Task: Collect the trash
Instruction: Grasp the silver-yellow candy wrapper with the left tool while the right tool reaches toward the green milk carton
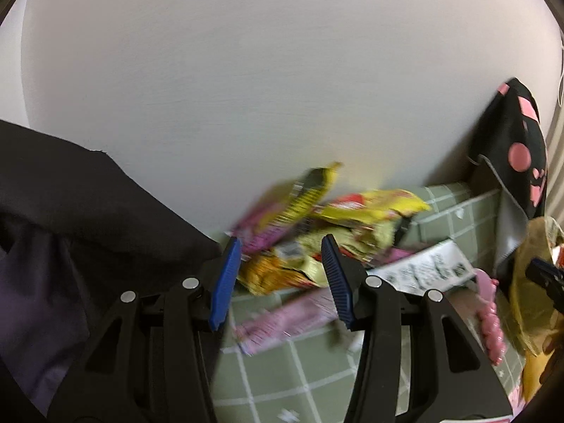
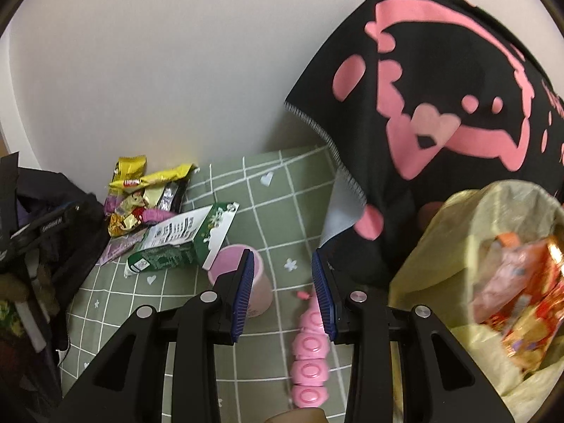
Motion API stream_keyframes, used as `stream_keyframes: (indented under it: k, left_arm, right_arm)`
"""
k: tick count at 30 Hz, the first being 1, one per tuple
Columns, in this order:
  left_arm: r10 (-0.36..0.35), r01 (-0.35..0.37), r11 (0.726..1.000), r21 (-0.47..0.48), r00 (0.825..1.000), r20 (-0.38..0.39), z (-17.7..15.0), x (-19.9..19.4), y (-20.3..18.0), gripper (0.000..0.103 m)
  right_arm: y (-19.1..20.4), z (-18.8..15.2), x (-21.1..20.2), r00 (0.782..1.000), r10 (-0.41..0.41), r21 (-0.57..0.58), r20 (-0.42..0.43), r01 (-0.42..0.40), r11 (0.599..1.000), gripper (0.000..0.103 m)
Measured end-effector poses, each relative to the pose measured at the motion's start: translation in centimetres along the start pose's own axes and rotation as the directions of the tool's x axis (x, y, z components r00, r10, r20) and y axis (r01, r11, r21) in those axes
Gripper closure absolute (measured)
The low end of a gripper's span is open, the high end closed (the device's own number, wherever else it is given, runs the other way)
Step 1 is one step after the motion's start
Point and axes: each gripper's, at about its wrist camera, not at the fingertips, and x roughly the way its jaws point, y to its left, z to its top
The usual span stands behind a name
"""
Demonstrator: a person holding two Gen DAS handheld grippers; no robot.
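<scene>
The left gripper (image 1: pixel 282 250) points level at the snack wrappers (image 1: pixel 317 232) just ahead, jaws wide and empty. The right gripper (image 2: pixel 283 271) tilts downward, jaws wide, trash bag (image 2: pixel 458 246) at its right.

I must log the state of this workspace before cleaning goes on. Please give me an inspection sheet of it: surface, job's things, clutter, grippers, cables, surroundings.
Surface: green checked cloth with white lines and small hearts.
Job's things: pile of snack wrappers by the wall; green and white carton lying beside it; yellowish trash bag open at right, wrappers already inside.
Clutter: pink cup on its side; pink segmented toy; black and pink cushion; black bag at left.
Grippers: left gripper open, empty, aimed at the wrappers; right gripper open, empty.
Cables: nothing seen.
Surroundings: plain white wall.
</scene>
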Motion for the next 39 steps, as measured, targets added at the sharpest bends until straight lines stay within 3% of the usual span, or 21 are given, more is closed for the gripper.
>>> stream_keyframes:
  k: [4, 9, 14, 21, 25, 30, 34, 39]
  left_arm:
    - [0.005, -0.004, 1.0, 0.022, 0.999, -0.047, 0.7, 2.9, 1.4, 0.058]
    - [-0.065, 0.072, 0.994, 0.076, 0.993, -0.094, 1.5, 5.2, 0.9, 0.058]
    - [-0.063, 0.077, 0.994, 0.076, 0.982, -0.176, 2.3, 6.3, 0.2, 0.09]
    - [-0.119, 0.124, 0.992, 0.023, 0.98, -0.16, 2.7, 2.5, -1.4, 0.099]
    - [-0.179, 0.177, 0.984, -0.024, 0.975, -0.132, 2.5, -0.3, -2.1, 0.099]
    - [-0.137, 0.133, 0.99, -0.042, 0.983, -0.126, 1.2, -2.3, -1.8, 0.099]
    - [-0.126, 0.11, 0.989, -0.1, 0.979, -0.162, -0.5, -3.0, -0.5, 0.099]
    - [-0.108, 0.092, 0.992, -0.091, 0.977, -0.185, -2.0, -3.6, -0.5, 0.099]
  right_arm:
    - [0.0, -0.5, 0.9, 1.0, -0.017, 0.015, -0.025, 0.017, 1.0, 0.07]
    - [0.0, -0.9, 1.5, 0.997, -0.049, 0.006, -0.059, 0.049, 0.999, 0.07]
    - [-0.8, -1.2, 1.6, 0.995, -0.069, 0.037, -0.078, 0.072, 0.997, 0.07]
    - [-1.1, -0.7, 1.1, 0.995, -0.079, 0.059, -0.057, 0.083, 0.995, 0.07]
    - [-0.5, 0.1, 1.4, 0.998, -0.035, 0.073, -0.05, 0.039, 0.997, 0.07]
    - [1.4, 1.2, 2.4, 0.997, 0.06, 0.023, -0.05, -0.059, 0.998, 0.07]
    - [3.0, 2.2, 4.1, 0.99, 0.124, -0.024, -0.062, -0.126, 0.992, 0.07]
    - [4.8, 3.0, 6.0, 0.974, 0.209, -0.032, -0.081, -0.212, 0.977, 0.07]
